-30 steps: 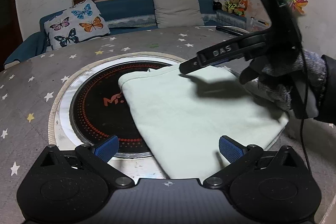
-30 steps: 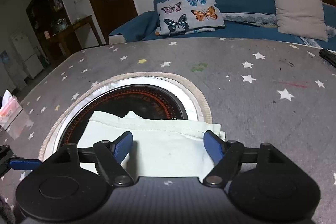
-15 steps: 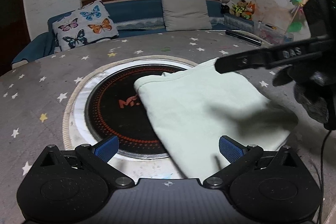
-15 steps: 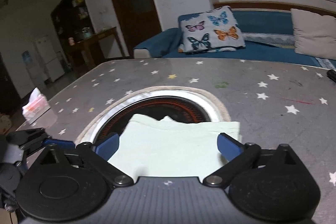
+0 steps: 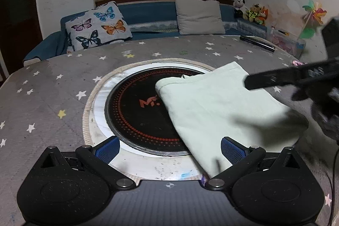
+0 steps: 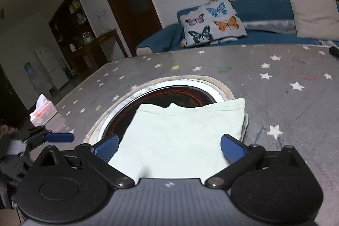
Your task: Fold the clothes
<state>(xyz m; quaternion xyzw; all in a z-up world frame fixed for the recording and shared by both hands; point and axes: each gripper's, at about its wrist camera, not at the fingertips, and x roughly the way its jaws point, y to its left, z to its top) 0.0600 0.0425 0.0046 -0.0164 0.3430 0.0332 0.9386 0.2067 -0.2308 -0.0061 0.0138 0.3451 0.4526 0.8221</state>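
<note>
A folded cloth (image 5: 222,111) is laid on the desk (image 5: 53,94). Both the left gripper (image 5: 169,148) and the right gripper (image 6: 169,145) are held with jaws released at six o'clock of it.

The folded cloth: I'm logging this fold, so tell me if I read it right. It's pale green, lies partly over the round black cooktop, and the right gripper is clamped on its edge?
Not quite. The right gripper is open, its pads clear of the folded cloth, as the right wrist view shows. The cloth is pale green and lies partly over the round black cooktop.
</note>
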